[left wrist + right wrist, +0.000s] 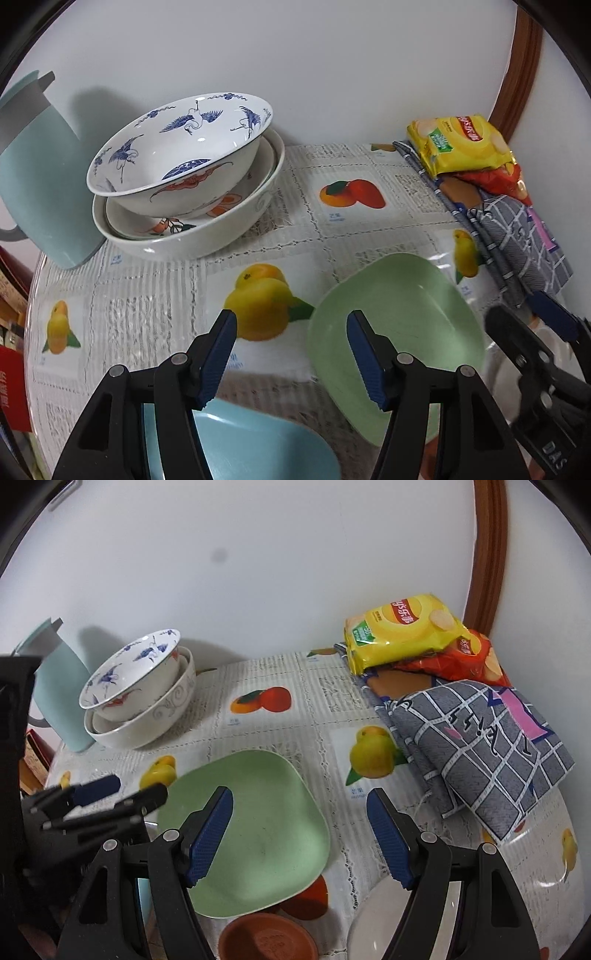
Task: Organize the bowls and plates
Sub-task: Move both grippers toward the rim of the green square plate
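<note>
A teal jug (33, 177), chip bags (406, 631) and a folded cloth (480, 738) line the wall.

A crane-patterned bowl (177, 155) is tilted inside stacked white bowls (207, 236) near the table's back left corner. A green square plate (255, 830) lies flat toward the front edge.

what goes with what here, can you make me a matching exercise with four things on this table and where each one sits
Things:
1. crane-pattern bowl
2. green plate
3. yellow chip bag
4. terracotta saucer

Places:
A. on top of a red bag, by the wall
B. at the near table edge, in front of the plate
C. nested on other dishes, beside the pale blue kettle
D. flat on the fruit-print tablecloth, mid-table

Pairs: 1-C, 2-D, 3-A, 4-B
</note>
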`<state>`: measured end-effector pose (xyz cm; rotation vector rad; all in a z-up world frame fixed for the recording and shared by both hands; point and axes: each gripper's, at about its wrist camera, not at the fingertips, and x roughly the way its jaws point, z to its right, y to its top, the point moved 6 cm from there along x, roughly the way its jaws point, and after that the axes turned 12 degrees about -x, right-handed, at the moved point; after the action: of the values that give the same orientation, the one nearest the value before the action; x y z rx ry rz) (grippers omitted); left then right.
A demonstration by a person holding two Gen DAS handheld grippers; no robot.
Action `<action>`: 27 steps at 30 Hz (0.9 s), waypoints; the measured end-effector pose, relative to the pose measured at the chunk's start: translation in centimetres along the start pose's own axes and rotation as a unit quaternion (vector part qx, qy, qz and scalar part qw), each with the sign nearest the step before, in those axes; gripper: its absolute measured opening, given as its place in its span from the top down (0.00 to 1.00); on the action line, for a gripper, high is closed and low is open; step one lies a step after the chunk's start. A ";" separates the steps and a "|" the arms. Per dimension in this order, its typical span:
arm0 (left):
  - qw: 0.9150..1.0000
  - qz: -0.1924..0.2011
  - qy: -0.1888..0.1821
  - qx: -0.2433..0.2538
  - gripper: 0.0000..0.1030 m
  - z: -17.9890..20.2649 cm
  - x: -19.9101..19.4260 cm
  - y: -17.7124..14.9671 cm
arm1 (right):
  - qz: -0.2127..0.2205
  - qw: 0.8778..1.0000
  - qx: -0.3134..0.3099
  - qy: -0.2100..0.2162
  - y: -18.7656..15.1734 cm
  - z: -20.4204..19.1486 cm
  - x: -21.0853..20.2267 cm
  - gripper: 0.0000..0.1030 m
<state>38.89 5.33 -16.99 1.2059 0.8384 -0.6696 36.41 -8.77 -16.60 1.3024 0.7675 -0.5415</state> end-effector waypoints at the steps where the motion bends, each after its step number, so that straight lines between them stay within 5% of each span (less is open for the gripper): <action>1: 1.000 -0.006 0.004 -0.002 0.42 -0.1 0.4 0.0 | 0.001 1.000 0.001 -0.001 -0.2 0.0 0.0 0.28; 5: 1.000 -0.017 0.003 0.003 0.42 -0.1 1.3 -0.2 | -0.010 1.000 -0.010 -0.008 -0.7 -0.4 1.1 0.29; 9: 1.000 -0.023 0.002 0.012 0.42 0.3 1.9 -0.4 | -0.034 0.999 -0.032 -0.020 -1.4 -1.0 2.4 0.47; 16: 0.999 -0.039 -0.021 0.008 0.48 0.9 2.4 -0.8 | -0.051 0.998 -0.031 -0.035 -2.2 -0.5 3.2 0.51; 19: 0.998 -0.058 -0.036 0.002 0.62 1.1 2.7 -1.1 | -0.047 0.997 -0.037 -0.050 -2.3 -0.2 3.1 0.52; 27: 0.997 -0.070 -0.030 0.004 0.66 1.4 3.3 -1.6 | -0.067 0.996 -0.037 -0.055 -2.7 0.1 3.9 0.57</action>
<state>39.60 3.56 -20.45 1.1365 0.8759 -0.8207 36.98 -9.13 -21.29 1.1479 0.7797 -0.6815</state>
